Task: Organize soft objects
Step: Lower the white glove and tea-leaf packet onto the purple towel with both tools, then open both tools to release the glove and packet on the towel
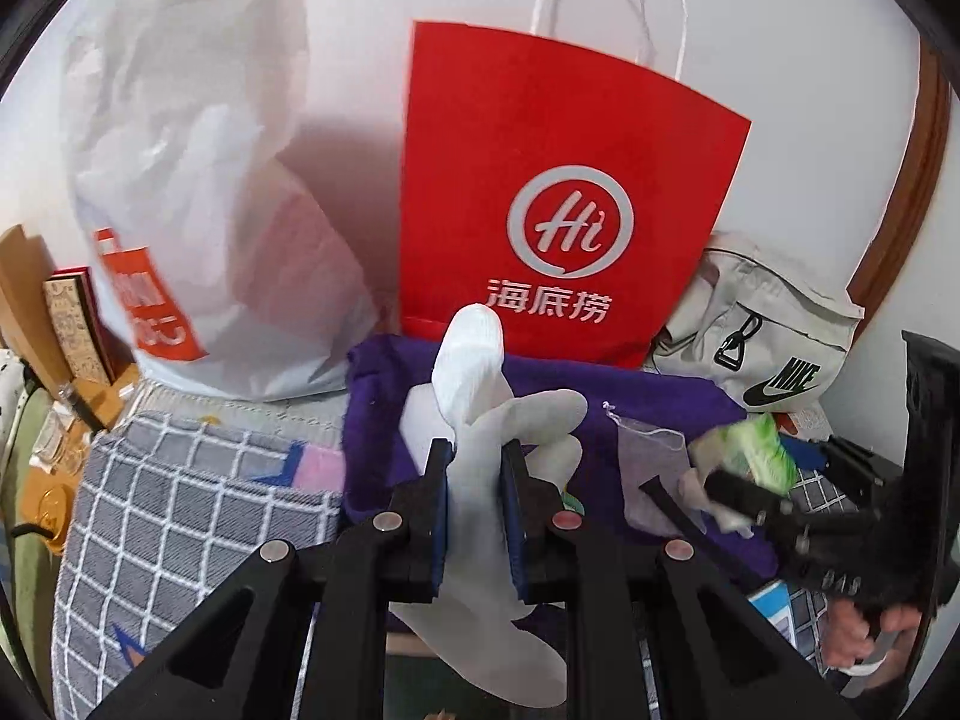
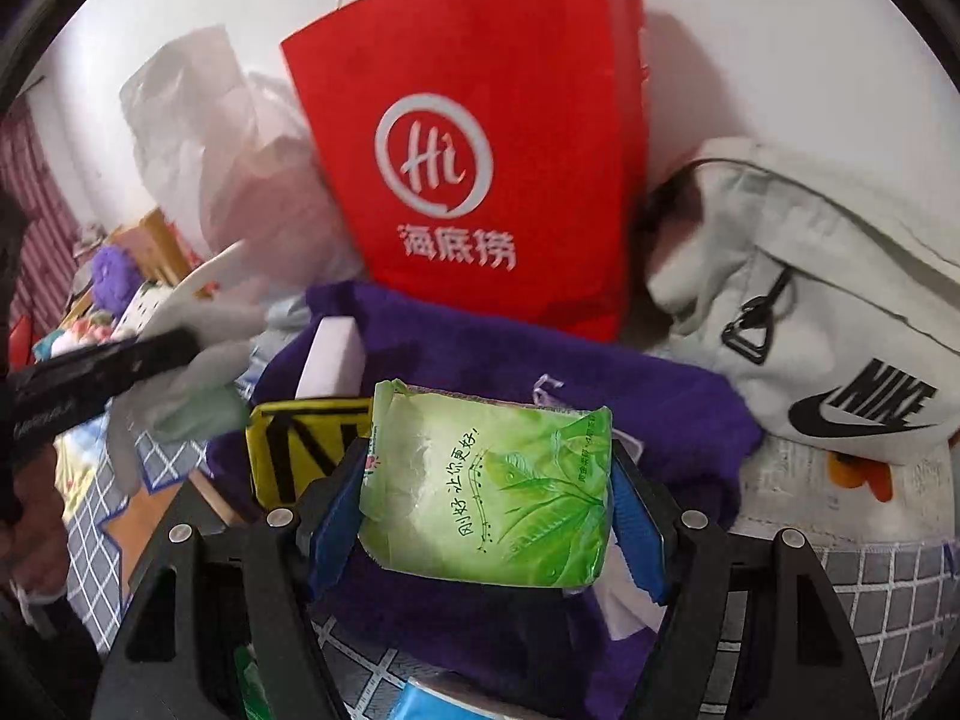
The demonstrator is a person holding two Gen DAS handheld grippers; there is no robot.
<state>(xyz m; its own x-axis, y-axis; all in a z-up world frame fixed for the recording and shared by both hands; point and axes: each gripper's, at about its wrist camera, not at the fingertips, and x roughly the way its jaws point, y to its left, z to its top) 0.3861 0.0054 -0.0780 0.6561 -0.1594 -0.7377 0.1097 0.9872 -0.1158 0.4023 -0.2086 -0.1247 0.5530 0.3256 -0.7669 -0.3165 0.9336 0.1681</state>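
Left wrist view: the left tool is pinched narrow on a white sock, whose toe stands up in front of a red paper bag and whose other end hangs down between the tool's arms. The bag stands against the white wall and bears a white "Hi" roundel over three Chinese characters. A white plastic bag with an orange panel crowds in on the left, and a pale bag marked "NIKE" on the right, so the back edge is walled in. A purple cloth lies before them on a grey checked cover; the freest room is on the cover at lower left. At right the right tool comes in blurred with a green tissue pack, a hand behind it.

Right wrist view: the right tool stands wide, its blue pads against both short sides of the green tissue pack, held above the purple cloth. The pack shows leaves and green Chinese writing. Only here do a yellow item with black strokes and a pale block show, just left of the pack. The red paper bag and NIKE bag close off the back. The left tool enters at left, blurred.
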